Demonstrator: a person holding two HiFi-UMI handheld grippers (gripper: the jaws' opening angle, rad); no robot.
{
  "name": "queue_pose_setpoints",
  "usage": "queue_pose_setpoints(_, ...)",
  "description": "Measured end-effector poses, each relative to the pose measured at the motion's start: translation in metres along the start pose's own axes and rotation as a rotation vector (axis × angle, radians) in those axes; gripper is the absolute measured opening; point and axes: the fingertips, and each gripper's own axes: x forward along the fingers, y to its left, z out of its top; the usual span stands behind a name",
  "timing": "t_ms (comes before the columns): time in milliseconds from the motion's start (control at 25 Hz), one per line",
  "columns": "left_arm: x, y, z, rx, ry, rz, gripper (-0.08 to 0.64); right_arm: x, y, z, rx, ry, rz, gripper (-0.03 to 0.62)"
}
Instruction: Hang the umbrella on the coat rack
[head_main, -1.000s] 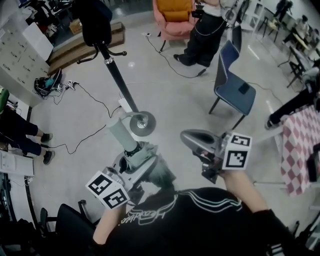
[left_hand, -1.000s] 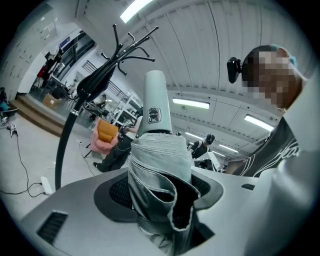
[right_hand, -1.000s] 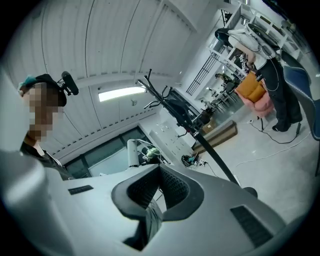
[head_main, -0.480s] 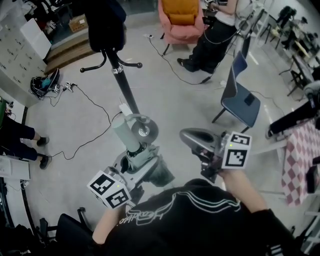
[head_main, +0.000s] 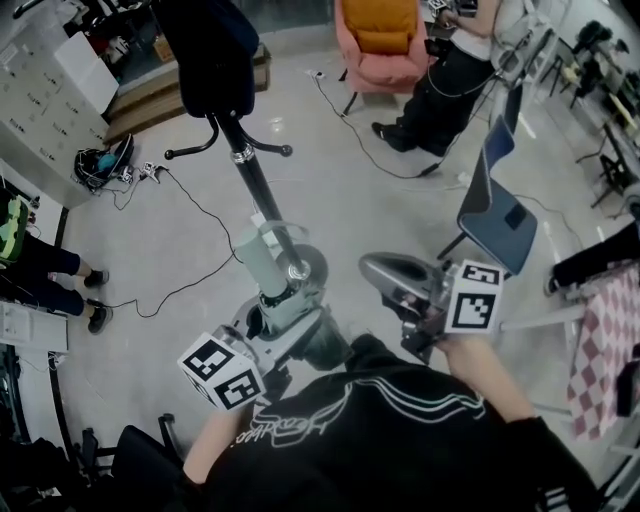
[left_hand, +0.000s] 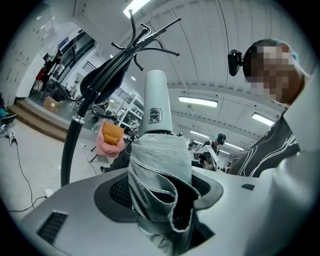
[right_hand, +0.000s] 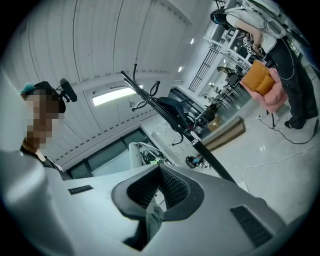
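Pointing level at the coat rack (head_main: 251, 182), left gripper (head_main: 288, 312) clamps the umbrella (head_main: 262, 266); right gripper (head_main: 380, 274) closed, empty

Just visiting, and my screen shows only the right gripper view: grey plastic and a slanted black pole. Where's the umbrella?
Observer: The folded grey umbrella is clamped in the left gripper, its pale cylindrical handle pointing up.
Operator: And that pole, is it the coat rack?
Observer: Yes. It is a black metal coat rack, and the head view shows its round base on the floor, right behind the umbrella.
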Motion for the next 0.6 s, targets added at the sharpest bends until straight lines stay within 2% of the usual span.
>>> queue_pose_setpoints(400, 0.049, 0.031, 0.036, 0.023, -0.029, 0.075, 0.258, 0.019, -0.045, 0.057, -0.020, 0.039, 0.085, 0.011)
queue_pose_setpoints(600, 0.071, 0.045, 0.043, 0.018, -0.034, 0.123, 0.258, 0.026, -0.069, 0.073, 0.020, 0.057, 0.144, 0.011)
